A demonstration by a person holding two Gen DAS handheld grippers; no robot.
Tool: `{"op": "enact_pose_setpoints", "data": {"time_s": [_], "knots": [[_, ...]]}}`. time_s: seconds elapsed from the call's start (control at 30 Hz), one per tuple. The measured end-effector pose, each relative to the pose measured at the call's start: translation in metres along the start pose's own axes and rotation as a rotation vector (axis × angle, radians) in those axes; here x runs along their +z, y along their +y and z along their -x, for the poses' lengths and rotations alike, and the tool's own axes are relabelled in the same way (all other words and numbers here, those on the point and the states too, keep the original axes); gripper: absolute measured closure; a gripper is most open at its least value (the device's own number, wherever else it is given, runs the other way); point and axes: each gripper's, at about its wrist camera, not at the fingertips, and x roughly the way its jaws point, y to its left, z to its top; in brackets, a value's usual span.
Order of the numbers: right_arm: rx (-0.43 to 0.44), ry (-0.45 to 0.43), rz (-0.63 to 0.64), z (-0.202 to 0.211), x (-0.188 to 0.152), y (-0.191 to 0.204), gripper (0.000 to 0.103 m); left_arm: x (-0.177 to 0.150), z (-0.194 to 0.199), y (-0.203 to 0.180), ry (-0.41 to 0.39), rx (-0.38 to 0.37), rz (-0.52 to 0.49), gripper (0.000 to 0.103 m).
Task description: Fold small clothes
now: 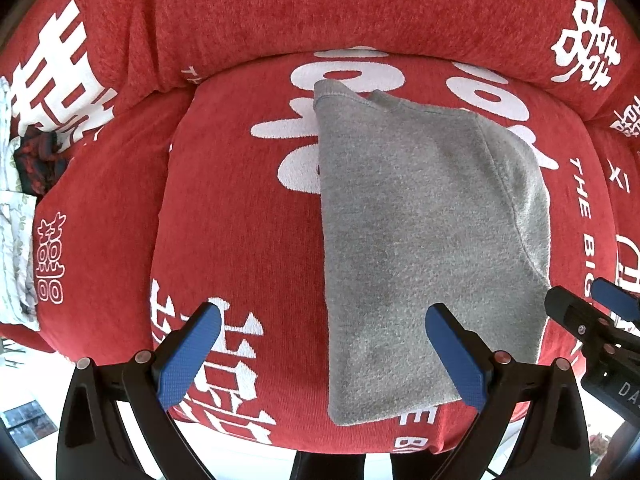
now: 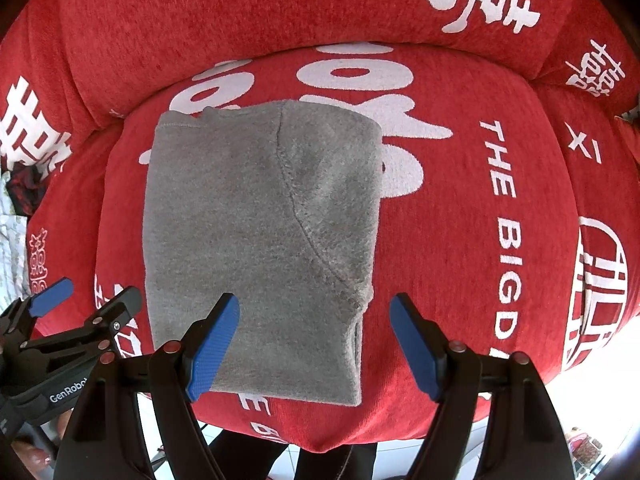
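Note:
A grey fleece garment (image 1: 420,232) lies folded into a rectangle on the red sofa seat; it also shows in the right wrist view (image 2: 260,240). My left gripper (image 1: 324,356) is open and empty, above the garment's near left edge. My right gripper (image 2: 316,344) is open and empty, above the garment's near right corner. The right gripper shows at the right edge of the left wrist view (image 1: 600,320). The left gripper shows at the lower left of the right wrist view (image 2: 80,312).
The red sofa cover (image 1: 240,220) carries white characters and lettering. The backrest (image 1: 360,8) rises behind the seat. A dark patterned cloth (image 1: 40,160) and white floral cloth (image 1: 12,240) lie at the far left. Bright floor shows below the seat's front edge.

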Motion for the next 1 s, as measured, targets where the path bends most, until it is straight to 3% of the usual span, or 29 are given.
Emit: {"op": "enact_pose_setpoints", "data": {"time_s": [1.0], "knots": [[-0.029,-0.007,0.026,-0.0014,0.0007,0.0006,0.023,-0.0045,-0.0003,-0.0006,-0.005,0.025,-0.013,0.0]]}}
